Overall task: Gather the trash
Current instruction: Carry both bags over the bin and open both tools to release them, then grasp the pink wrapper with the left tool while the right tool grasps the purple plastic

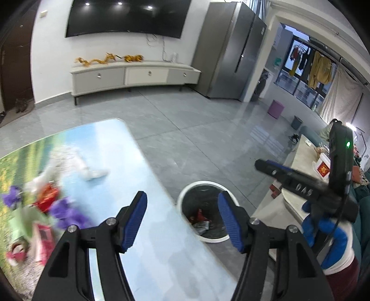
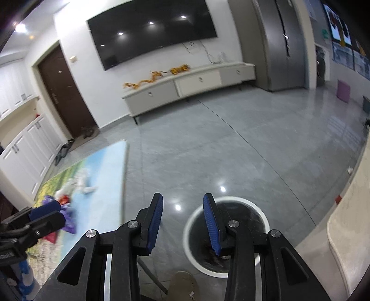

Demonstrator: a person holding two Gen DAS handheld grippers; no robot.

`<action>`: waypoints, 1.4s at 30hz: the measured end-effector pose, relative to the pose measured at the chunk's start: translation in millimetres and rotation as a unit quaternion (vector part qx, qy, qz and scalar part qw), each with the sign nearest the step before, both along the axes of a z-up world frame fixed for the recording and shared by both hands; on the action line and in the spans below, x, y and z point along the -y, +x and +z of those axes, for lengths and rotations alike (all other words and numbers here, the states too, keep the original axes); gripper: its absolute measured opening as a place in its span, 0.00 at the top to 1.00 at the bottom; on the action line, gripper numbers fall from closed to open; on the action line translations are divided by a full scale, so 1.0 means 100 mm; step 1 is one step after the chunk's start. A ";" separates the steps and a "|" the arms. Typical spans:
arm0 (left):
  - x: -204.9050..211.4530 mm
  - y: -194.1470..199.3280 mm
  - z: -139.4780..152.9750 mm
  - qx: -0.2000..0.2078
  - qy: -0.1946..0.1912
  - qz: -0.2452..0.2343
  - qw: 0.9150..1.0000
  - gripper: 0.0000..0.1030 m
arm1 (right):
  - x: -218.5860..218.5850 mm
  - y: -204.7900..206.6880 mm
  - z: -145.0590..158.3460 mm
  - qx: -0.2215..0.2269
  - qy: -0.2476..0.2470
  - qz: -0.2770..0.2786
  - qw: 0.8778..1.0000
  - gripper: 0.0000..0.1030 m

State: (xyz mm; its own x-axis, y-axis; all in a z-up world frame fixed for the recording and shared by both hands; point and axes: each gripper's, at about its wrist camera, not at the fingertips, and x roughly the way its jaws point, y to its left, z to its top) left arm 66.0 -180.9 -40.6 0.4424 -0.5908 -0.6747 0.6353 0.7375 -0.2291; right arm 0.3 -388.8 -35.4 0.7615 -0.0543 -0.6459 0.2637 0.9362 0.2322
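Two grippers are in view, both held above the floor beside a low table. The left gripper (image 1: 182,203) has its jaws well apart, with nothing between the blue pads; through the gap show the table edge and the floor. The right gripper (image 2: 182,207) has its jaws at a moderate gap, also empty, with bare floor visible between the pads. In the left wrist view the right gripper appears at the right side, held by a hand in a blue and white glove (image 1: 328,233).

The trash bin (image 1: 185,199), round with a white rim and a dark liner, stands on the grey tiled floor (image 1: 185,129) just right of the table's near end. Inside it lie a red wrapper (image 1: 200,215) and a crumpled silvery piece (image 1: 202,225).

The table (image 1: 138,185) carries a printed landscape picture on its top. Remaining trash lies on its left part:
- purple wrappers (image 1: 67,211), near the left gripper;
- a red wrapper on the table (image 1: 47,196), beside the purple ones;
- crumpled white paper (image 1: 92,172), farther away.
These items are blurred in both views.

On the far wall hang a dark television (image 1: 127,16) above a pale cabinet (image 1: 134,76).
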 end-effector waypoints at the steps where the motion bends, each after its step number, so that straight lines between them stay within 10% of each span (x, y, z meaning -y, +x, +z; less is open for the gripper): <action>1: -0.10 -0.02 0.01 0.003 0.000 0.006 1.000 0.40 | -0.06 0.01 0.04 0.004 -0.003 0.006 1.000 0.67; 21: -1.97 0.10 -0.48 -0.021 0.017 0.149 0.989 0.40 | -1.32 0.51 0.01 -0.008 -0.029 0.137 0.990 0.66; 42: -1.85 0.44 -0.99 -0.082 0.021 0.151 0.985 0.51 | -2.14 1.26 -0.67 -0.072 -0.019 0.281 0.957 0.61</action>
State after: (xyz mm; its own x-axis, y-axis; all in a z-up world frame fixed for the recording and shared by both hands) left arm 110.1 3.6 -139.9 0.4761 -0.4199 -0.7727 0.3433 0.8977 -0.2762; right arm 126.5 -175.1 -102.1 0.5812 0.3110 -0.7520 -0.2566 0.9470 0.1933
